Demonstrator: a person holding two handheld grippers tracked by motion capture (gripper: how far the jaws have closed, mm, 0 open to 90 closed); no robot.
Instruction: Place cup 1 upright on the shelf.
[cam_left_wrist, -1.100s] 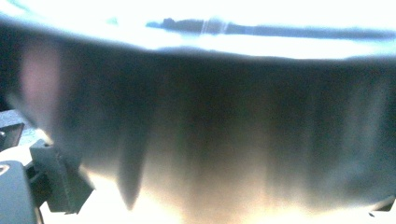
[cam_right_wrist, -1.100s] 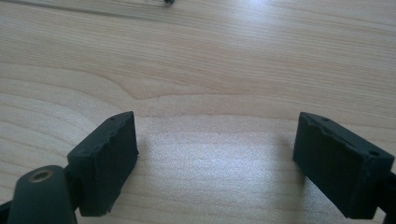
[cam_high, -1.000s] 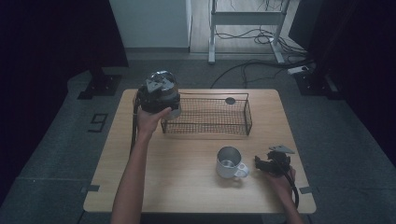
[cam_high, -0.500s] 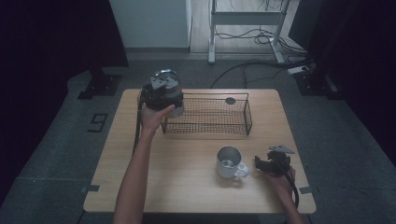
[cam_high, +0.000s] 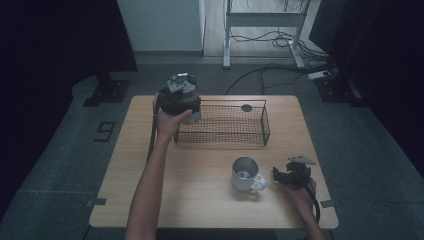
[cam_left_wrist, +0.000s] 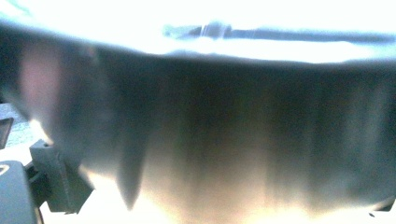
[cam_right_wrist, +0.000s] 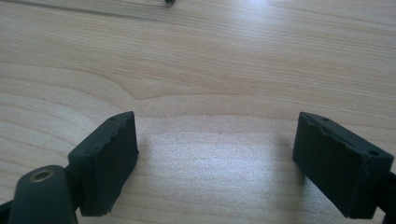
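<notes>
One mark can be read — a dark figure "9" (cam_high: 104, 131) on the grey floor (cam_high: 60, 150), just left of the wooden table (cam_high: 200, 200) in the high view. Nothing on the table itself carries readable lettering — no label, brand or number.

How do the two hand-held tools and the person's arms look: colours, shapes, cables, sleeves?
Both tools are black and blocky. The left tool has a grey plate on top and a dark cable hanging beside the forearm. The right tool carries a grey three-cornered plate, and a black cable trails from it. Its pads are thick, black, rectangular blocks. Both forearms are bare; no sleeves are visible.
</notes>
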